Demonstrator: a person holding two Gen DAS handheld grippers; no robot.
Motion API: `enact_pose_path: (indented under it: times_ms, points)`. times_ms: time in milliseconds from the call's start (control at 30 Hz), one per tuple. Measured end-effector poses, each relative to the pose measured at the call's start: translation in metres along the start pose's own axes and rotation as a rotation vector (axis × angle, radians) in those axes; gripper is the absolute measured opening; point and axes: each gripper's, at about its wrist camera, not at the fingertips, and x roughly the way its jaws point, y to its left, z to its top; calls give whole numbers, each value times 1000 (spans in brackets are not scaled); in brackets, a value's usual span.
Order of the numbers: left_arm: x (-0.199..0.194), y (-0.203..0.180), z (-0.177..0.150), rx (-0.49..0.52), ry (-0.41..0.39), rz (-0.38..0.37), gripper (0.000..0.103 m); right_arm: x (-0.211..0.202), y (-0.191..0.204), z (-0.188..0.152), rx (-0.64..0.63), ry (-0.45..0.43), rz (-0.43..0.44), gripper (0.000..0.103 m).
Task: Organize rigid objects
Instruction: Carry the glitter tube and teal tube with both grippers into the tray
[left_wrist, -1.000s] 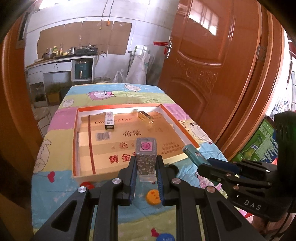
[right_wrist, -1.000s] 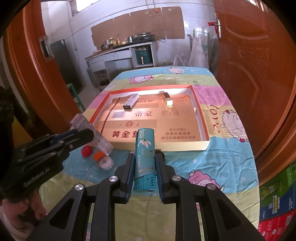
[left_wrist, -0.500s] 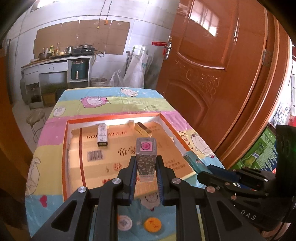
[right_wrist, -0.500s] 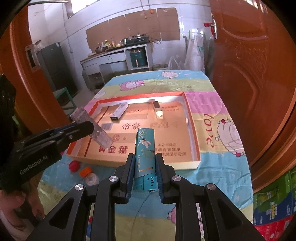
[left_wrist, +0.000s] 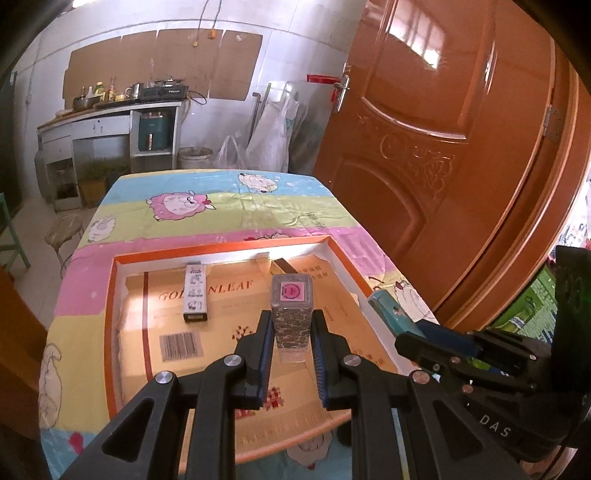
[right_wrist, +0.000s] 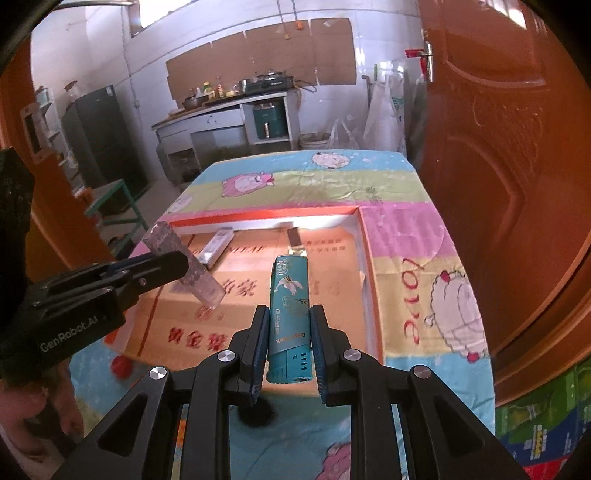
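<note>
Over orange-rimmed tray (left_wrist: 110, 295) | left gripper (left_wrist: 291, 332) clamping clear camouflage-print lighter (left_wrist: 291, 317), right gripper (right_wrist: 288, 332) clamping teal lighter (right_wrist: 290, 310) | lowering level, keeping clear of white lighter (left_wrist: 195, 293).

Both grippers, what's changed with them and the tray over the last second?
Both have carried their loads forward, from above the cloth near the bottle caps to over the orange-rimmed tray. The left gripper stays shut on the clear patterned box, the right gripper on the teal lighter. Nothing was let go. The two small boxes in the tray lie as before.
</note>
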Motion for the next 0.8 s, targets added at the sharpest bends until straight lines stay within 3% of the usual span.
enact_pose_path:
  times_ms: [367,800]
  points:
    - [42,10,19,-16,61,5,20,36,-19,27,-25,12,-37,22]
    - [80,24,27,-39,153,30,20,80,-28,37,-34,79,-14,22]
